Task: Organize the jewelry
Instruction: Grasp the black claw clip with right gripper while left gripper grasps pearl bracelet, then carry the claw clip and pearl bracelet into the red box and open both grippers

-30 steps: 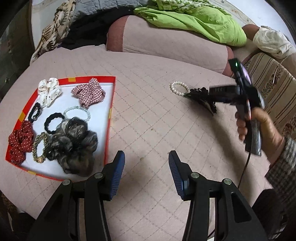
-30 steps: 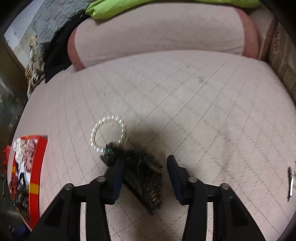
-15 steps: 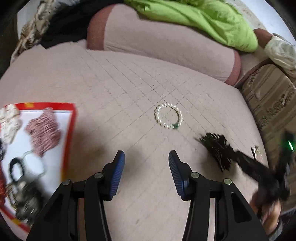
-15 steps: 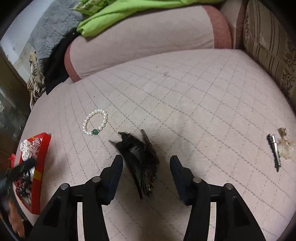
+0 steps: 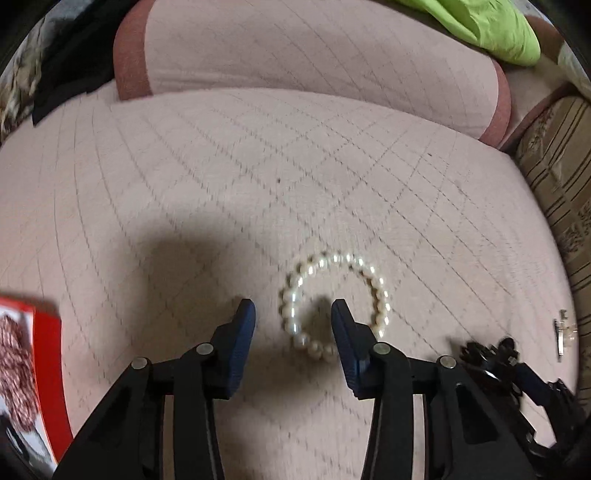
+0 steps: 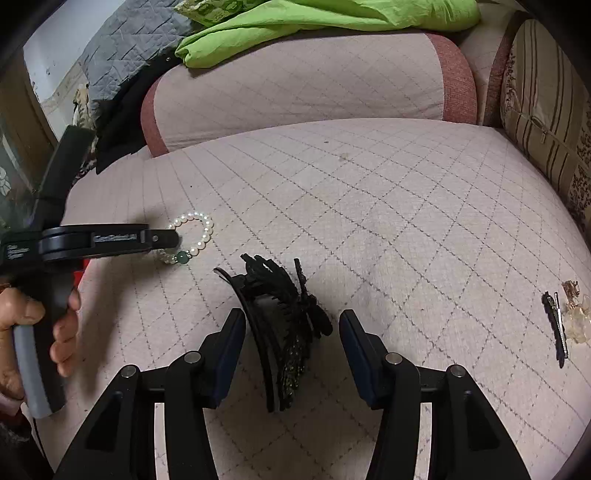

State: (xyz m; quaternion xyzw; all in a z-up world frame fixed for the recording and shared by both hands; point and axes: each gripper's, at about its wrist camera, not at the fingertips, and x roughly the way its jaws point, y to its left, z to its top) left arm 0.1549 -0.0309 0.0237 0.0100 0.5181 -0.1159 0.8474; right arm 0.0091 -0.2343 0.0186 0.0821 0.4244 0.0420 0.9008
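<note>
A white pearl bracelet (image 5: 334, 304) with one green bead lies on the pink quilted cushion. My left gripper (image 5: 293, 317) is open, low over it, its left strand between the fingertips. The bracelet also shows in the right wrist view (image 6: 194, 236), where the left gripper (image 6: 173, 238) reaches it from the left. A black hair claw (image 6: 282, 328) lies between the open fingers of my right gripper (image 6: 291, 332). In the left wrist view the claw (image 5: 487, 354) is at lower right.
A red-rimmed white tray (image 5: 48, 373) with a checked scrunchie sits at the left edge. A black hair clip (image 6: 556, 326) and a clear clip (image 6: 578, 317) lie at the right. A pink bolster (image 6: 306, 85), green cloth (image 6: 325, 18) and striped pillow (image 6: 546, 96) line the back.
My left gripper has swung right from the tray and come down over the pearl bracelet. The right gripper has drawn back slightly, the black claw still between its open fingers.
</note>
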